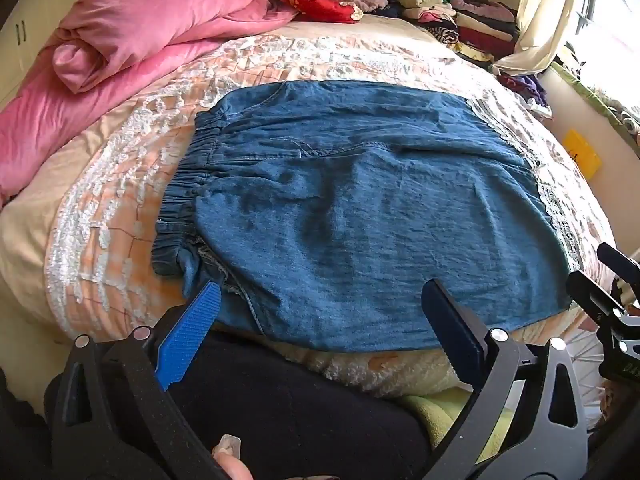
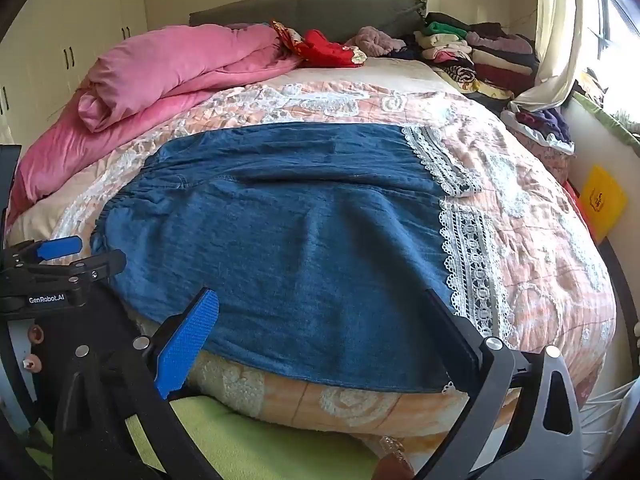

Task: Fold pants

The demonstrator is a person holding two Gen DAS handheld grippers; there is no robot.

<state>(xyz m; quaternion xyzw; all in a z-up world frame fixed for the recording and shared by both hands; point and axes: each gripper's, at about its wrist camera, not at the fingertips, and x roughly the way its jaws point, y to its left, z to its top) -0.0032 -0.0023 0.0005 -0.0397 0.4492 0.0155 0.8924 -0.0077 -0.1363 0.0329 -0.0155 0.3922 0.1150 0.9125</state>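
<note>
On the far left of the bed (image 2: 540, 240) a pink blanket (image 1: 132, 40) is bunched. Beside it, the elastic waistband (image 1: 188, 184) of the blue pants (image 1: 360, 208) is seen, with the legs laid rightward to the lace hems (image 2: 468, 256). The pants are spread flat near the bed's front edge, apparently folded leg over leg once; the crosswise folds are judged still to be made. The left gripper (image 1: 320, 308) is held wide apart above the near edge, nothing pinched. The right gripper (image 2: 324, 312) is likewise spread and empty near the hem end.
</note>
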